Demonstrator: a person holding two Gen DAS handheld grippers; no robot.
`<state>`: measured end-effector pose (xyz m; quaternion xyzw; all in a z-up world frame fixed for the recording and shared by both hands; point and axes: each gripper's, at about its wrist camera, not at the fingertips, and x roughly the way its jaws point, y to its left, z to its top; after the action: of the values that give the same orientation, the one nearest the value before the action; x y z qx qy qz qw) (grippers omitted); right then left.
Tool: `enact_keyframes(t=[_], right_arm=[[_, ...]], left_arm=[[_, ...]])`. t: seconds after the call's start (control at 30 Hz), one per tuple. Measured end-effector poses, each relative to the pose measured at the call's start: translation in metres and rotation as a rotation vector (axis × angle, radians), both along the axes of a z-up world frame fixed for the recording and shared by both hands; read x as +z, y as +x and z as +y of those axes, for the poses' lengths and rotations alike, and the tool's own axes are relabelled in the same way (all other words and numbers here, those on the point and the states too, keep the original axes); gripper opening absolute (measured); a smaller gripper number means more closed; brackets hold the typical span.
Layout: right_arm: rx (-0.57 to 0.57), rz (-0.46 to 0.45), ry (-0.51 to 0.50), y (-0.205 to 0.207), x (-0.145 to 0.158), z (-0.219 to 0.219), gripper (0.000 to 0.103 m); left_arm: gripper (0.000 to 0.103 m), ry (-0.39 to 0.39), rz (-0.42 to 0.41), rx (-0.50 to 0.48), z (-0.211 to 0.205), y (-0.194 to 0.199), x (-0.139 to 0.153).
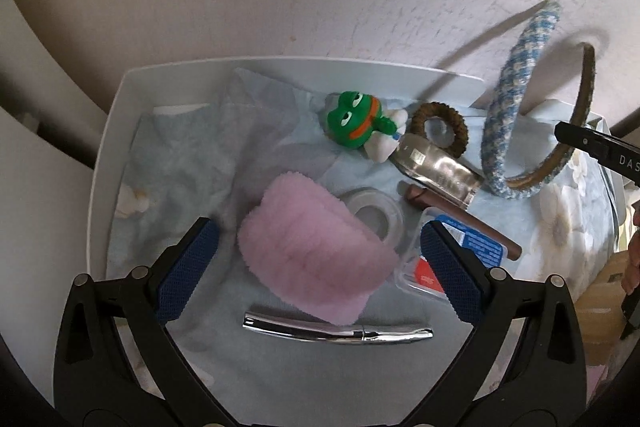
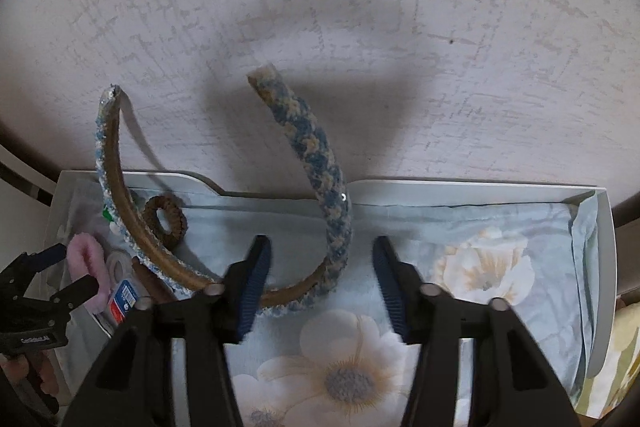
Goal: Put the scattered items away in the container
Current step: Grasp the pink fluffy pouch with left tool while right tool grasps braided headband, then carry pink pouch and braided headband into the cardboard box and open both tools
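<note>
Between our left jaws, seen from the left wrist, sits the pink fluffy band (image 1: 316, 247), and the jaws of the left gripper (image 1: 316, 267) stand wide apart, holding nothing. We're looking down into the white container (image 1: 108, 155), lined with a pale blue cloth (image 1: 192, 155). Just below the jaws' gap lies a chrome tube (image 1: 338, 329), its long axis running across from pad to pad. Beyond the pink band we have a clear tape roll (image 1: 374, 217), then the green frog toy (image 1: 356, 121) and a brown scrunchie (image 1: 440, 127) farther ahead. By the right pad lies a blue-labelled packet (image 1: 460, 255), with a brown stick (image 1: 464, 219) slanting away past it. Out to the right, the blue-and-white headband (image 1: 516, 99) stands on its curve, tips pointing up and away, likely propped against the far wall of the container so it stays put.

Over to the right wrist now: the right gripper (image 2: 322, 287) has its jaws apart too, empty, with the headband's arc (image 2: 336, 227) lying just ahead of the gap and passing behind the left pad. Its two ends rise up and away from us. Beneath the jaws a flower-printed cloth (image 2: 340, 359) covers the container. We'd judge the tidying nearly done.
</note>
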<state>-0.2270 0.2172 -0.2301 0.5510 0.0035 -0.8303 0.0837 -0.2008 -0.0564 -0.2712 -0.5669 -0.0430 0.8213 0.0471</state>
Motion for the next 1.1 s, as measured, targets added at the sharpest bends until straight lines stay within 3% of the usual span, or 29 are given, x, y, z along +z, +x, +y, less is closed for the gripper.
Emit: enact_keyframes(t=[0.13, 0.27, 0.47, 0.97, 1.1], right_arm=[[0.004, -0.006, 0.009, 0.0, -0.005, 0.001, 0.02], [-0.002, 0.001, 0.003, 0.002, -0.003, 0.007, 0.011], [0.008, 0.015, -0.01, 0.007, 0.002, 0.013, 0.01], [0.013, 0.085, -0.02, 0.03, 0.029, 0.027, 0.01], [0.018, 0.102, -0.013, 0.033, 0.037, 0.026, 0.01]], left_arm=[[0.066, 0.016, -0.012, 0.029, -0.003, 0.002, -0.008], [0.057, 0.02, -0.001, 0.043, -0.004, 0.007, -0.007], [0.043, -0.009, 0.01, 0.033, 0.005, 0.015, -0.002], [0.041, 0.048, 0.046, 0.074, -0.002, 0.043, 0.023], [0.041, 0.05, 0.055, 0.079, -0.007, 0.036, 0.027]])
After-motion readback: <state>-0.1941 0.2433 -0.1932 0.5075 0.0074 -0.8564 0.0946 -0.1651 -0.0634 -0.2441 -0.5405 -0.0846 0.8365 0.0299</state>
